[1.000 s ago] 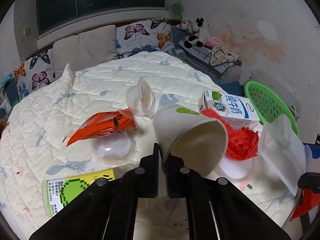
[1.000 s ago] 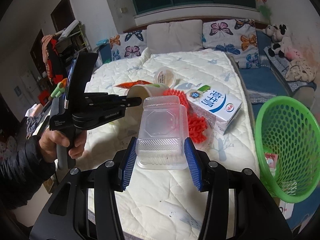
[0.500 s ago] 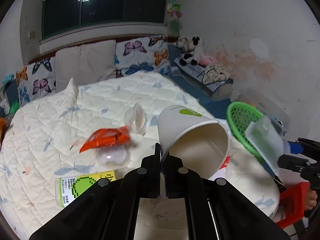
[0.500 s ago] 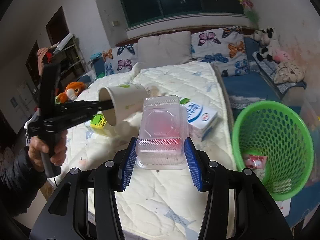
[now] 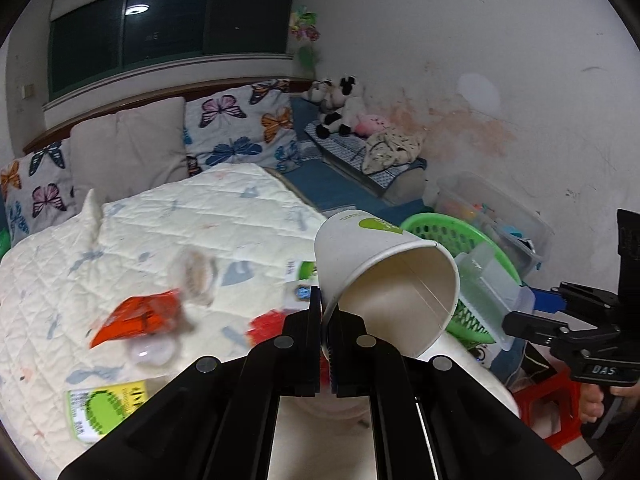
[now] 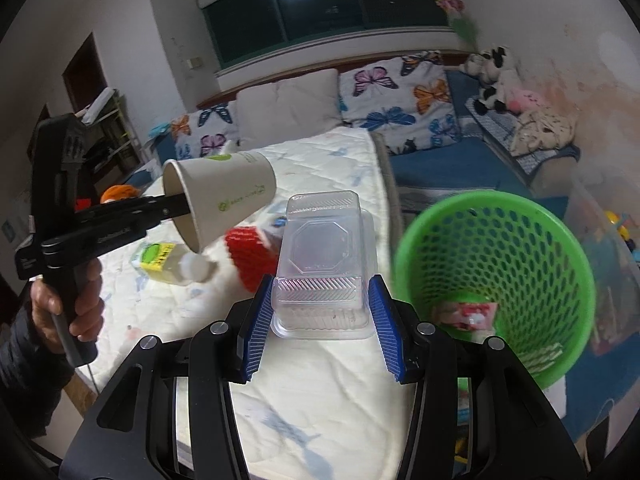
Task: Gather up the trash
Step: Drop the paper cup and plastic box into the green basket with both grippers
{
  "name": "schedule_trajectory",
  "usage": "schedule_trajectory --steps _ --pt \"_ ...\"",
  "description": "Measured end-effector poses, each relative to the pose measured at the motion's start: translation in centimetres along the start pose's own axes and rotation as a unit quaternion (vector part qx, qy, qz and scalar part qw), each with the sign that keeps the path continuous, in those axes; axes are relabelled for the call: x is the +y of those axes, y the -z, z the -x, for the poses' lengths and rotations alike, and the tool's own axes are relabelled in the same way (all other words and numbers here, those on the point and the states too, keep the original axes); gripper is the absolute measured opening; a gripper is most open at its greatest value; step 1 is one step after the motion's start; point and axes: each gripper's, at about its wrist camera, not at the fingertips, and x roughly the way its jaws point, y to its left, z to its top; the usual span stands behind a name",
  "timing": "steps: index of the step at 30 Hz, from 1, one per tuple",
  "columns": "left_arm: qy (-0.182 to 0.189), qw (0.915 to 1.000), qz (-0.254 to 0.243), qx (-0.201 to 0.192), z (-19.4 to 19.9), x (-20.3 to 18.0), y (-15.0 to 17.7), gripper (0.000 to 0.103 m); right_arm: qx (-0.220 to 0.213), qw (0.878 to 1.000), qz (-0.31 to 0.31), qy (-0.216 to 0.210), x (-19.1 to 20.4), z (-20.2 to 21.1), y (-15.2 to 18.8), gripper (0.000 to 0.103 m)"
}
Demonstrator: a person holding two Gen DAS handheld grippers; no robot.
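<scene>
Trash, two pieces in hand, remainder on the white quilted bed [image 6: 332,384].

White paper cup with green leaf mark [image 5: 384,276]: lifted clear of the bed, tipped on its side, mouth toward the camera; rim wall pinched between the clenched jaws of the left gripper [image 5: 325,320]. In the right wrist view, same cup [image 6: 224,200] over the bed's left part, gripper held in a person's hand [image 6: 66,300] with a dark sleeve.

Clear ribbed plastic clamshell box [image 6: 324,268]: grasped at its near end between the blue pads of the right gripper [image 6: 320,320], held above the bed's right edge, just beside the green perforated plastic basket [image 6: 496,280]. In the left wrist view, the box [image 5: 492,288] in front of the basket rim [image 5: 440,228].

Basket: on the floor off the bed's right edge; pink-and-white wrapper [image 6: 468,314] inside, near the bottom.

On the bed, blurred:
- orange foil packet [image 5: 136,316], toward the left edge
- clear plastic bottle with yellow-green label [image 6: 172,262], near the front left
- red mesh fruit sleeve [image 6: 248,252], middle, behind the clamshell
- clear round lid [image 5: 154,350], touching the orange packet's near side
</scene>
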Motion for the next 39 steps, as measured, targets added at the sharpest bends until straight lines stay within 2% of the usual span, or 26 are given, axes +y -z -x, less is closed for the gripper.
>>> schedule_trajectory --steps 11,19,21,22,31,39 --pt "0.027 0.9989 -0.029 0.024 -4.3 -5.3 -1.9 0.003 0.021 0.995 -0.037 0.085 -8.5 -1.0 1.0 0.049" --pt "0.044 0.9966 -0.05 0.047 -7.8 -8.9 -3.0 0.003 0.045 0.989 -0.075 0.119 -13.3 -2.4 2.4 0.052" --pt "0.048 0.9958 -0.058 0.053 -8.6 -9.9 -3.1 0.003 0.047 0.988 -0.085 0.122 -14.1 -2.3 2.7 0.061" --pt "0.05 0.9954 -0.059 0.056 -8.9 -10.2 -3.2 0.003 0.045 0.988 -0.088 0.122 -14.2 -2.2 2.8 0.062" --pt "0.06 0.9913 -0.074 0.091 -12.5 -13.5 -2.5 0.003 0.024 0.986 -0.094 0.134 -14.9 0.0 3.2 0.067" --pt "0.062 0.9895 -0.079 0.105 -14.1 -15.2 -2.2 0.003 0.01 0.986 -0.101 0.135 -15.0 2.0 3.8 0.069"
